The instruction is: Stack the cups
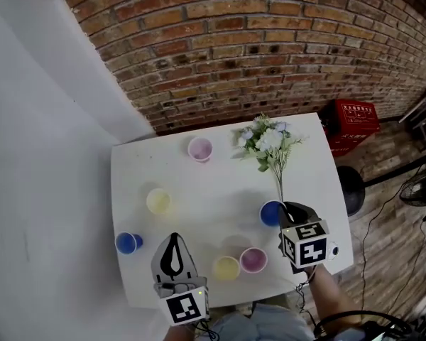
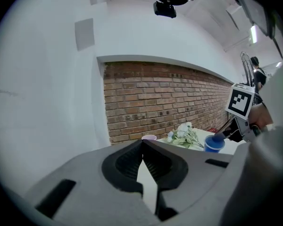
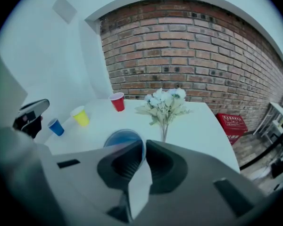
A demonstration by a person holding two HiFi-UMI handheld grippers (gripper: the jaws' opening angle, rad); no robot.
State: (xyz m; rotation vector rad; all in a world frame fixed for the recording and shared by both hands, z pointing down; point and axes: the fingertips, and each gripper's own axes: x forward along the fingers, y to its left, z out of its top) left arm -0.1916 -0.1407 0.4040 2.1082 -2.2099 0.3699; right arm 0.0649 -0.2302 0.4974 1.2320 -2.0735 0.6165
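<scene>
Several cups stand on the white table [image 1: 199,183]: a pink one [image 1: 199,149], a yellow one [image 1: 158,200], a small blue one [image 1: 126,243], another yellow [image 1: 226,268] and a purple one [image 1: 253,260]. My right gripper [image 1: 285,213] is shut on the near rim of a larger blue cup [image 1: 270,212]. In the right gripper view that blue cup [image 3: 120,138] has its wall pinched between the pads of the right gripper [image 3: 144,144]. My left gripper [image 1: 174,237] hovers over the table's front left, shut and empty, and in its own view the left gripper [image 2: 142,143] has its tips touching.
A vase of white flowers [image 1: 267,145] stands just behind the blue cup. A red crate [image 1: 353,123] and a fan [image 1: 420,187] sit on the floor at the right. A brick wall runs behind the table, a white wall to the left.
</scene>
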